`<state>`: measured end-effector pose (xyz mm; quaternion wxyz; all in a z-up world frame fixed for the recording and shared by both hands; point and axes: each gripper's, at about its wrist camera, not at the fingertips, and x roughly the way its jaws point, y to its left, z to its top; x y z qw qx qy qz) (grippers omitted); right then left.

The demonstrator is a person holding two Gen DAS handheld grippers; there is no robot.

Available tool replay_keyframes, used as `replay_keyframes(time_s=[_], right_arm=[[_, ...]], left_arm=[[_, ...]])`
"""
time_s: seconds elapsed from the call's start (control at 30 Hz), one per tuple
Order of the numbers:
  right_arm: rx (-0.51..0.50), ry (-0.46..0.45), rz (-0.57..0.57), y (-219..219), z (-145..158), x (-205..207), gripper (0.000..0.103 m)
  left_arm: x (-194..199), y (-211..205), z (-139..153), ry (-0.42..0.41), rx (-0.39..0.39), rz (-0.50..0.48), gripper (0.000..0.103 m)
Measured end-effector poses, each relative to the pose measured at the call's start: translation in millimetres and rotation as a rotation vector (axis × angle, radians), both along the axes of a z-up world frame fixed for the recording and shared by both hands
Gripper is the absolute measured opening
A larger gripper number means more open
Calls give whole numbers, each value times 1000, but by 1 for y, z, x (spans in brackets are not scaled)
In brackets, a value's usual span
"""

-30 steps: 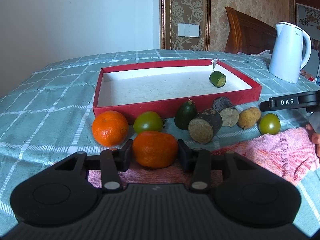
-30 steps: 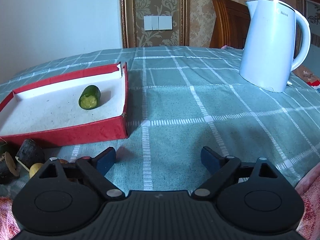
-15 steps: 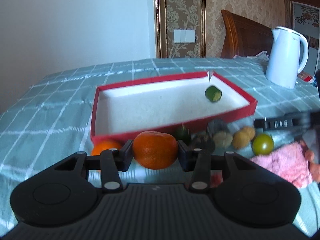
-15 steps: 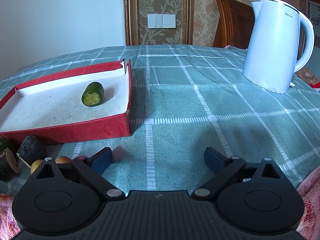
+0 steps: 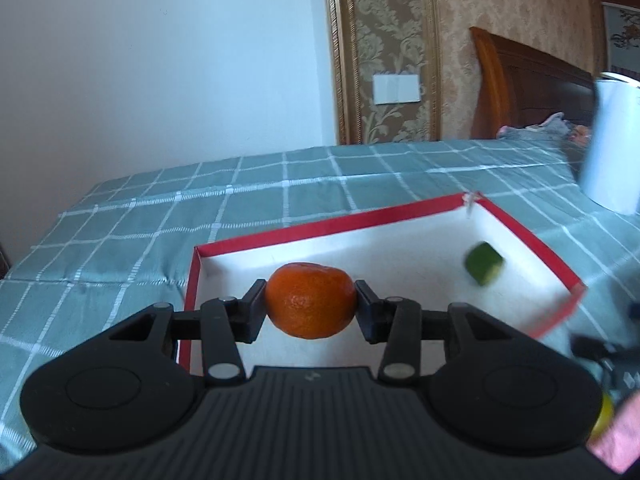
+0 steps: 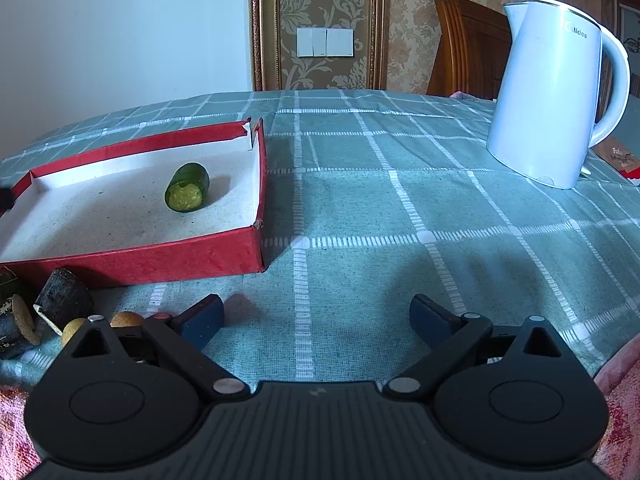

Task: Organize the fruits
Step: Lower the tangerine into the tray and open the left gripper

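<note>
- left gripper (image 5: 310, 306) pinches round orange tangerine (image 5: 311, 300) between both pads, held above near-left part of shallow red cardboard tray with white floor (image 5: 392, 210)
- green cut cucumber chunk (image 6: 187, 192) lies inside tray, near its far right corner
- right gripper (image 6: 316, 318) spread wide, nothing between pads, over teal checked tablecloth (image 6: 400, 208)
- dark cut stem pieces (image 6: 62, 298) just outside tray front
- white electric kettle (image 6: 554, 92) well apart at right
</note>
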<state>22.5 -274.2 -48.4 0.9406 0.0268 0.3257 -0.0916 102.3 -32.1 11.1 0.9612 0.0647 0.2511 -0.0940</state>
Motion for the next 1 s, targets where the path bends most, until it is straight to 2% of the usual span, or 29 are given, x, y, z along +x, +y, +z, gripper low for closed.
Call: replay_keyframes(time_s=[0.23, 0.57, 0.63, 0.7, 0.73, 1.0], right_arm=[[4, 1, 1, -1, 0, 0, 101], [4, 1, 1, -1, 0, 0, 102], [4, 1, 1, -1, 0, 0, 102], [4, 1, 1, -1, 0, 0, 102], [4, 1, 1, -1, 0, 0, 102], [4, 1, 1, -1, 0, 0, 102]], left_arm=[[56, 2, -11, 104, -20, 49, 42], [89, 2, -28, 221, -26, 86, 42], [89, 2, -28, 223, -13, 105, 49], [88, 1, -28, 215, 1, 123, 73], [87, 1, -27, 212, 0, 128, 79], [51, 10, -14, 137, -4, 141, 86]])
